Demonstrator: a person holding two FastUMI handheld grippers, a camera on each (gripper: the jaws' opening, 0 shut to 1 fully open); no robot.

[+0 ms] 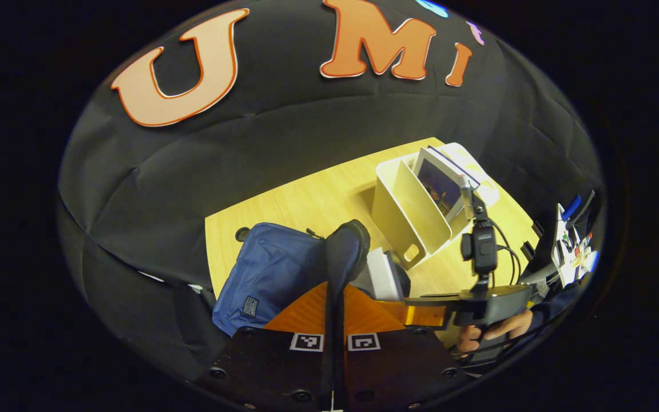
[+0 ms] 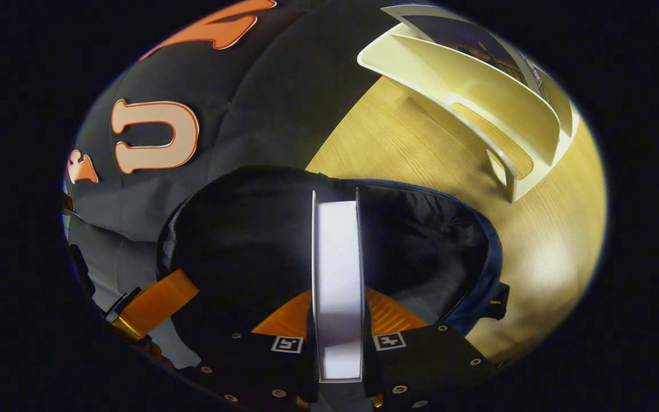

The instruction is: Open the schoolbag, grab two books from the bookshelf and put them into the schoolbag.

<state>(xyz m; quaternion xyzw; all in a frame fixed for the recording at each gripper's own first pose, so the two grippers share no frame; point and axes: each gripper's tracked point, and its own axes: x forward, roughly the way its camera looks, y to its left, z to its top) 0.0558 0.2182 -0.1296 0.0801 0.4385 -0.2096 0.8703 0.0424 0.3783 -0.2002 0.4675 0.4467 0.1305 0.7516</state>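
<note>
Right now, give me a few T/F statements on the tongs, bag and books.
1. The right tongs grip a white-edged book over the open schoolbag. True.
2. The left tongs are wide open. False: they pinch the schoolbag's dark flap.
3. The white bookshelf holds another book. True.
4. The schoolbag is zipped shut. False: its mouth gapes open.
5. The bookshelf stands on the floor. False: it stands on the wooden table.

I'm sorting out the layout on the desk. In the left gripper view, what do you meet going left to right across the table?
Blue schoolbag → white book → white bookshelf → right gripper
</note>
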